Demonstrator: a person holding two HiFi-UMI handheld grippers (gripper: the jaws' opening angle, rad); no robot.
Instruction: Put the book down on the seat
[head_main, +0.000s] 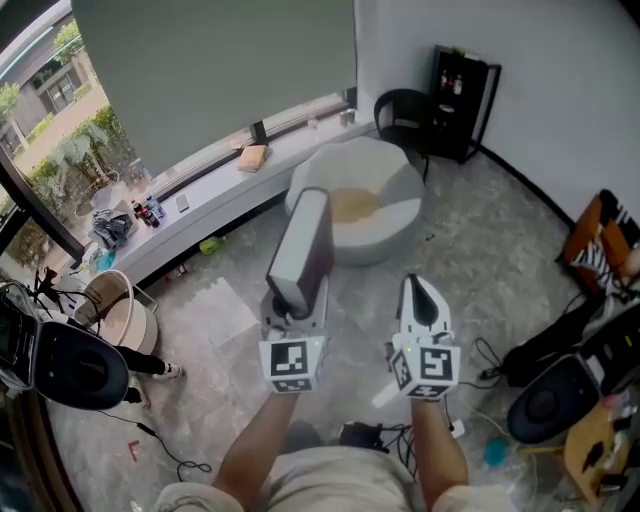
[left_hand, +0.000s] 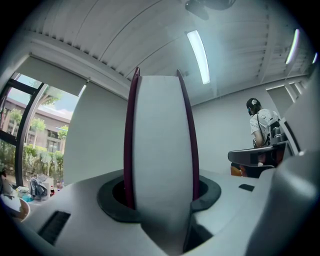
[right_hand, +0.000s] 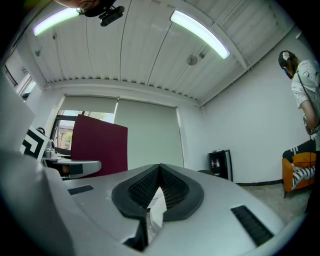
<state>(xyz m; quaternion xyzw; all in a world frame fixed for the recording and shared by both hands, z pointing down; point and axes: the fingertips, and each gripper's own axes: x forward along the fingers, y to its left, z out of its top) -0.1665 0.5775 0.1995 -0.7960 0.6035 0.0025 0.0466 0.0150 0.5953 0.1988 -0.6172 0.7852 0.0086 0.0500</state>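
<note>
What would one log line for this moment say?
left claw: gripping book, upright | right claw: shut | seat: ahead, book not yet on it

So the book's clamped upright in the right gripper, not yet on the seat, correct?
No: the left gripper clamps the book, as the left gripper view shows. It is upright and not yet on the seat.

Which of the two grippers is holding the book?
The left gripper: its jaws clamp the lower edge of the maroon-covered book. The right gripper has its jaws together, with no book between them.
</note>
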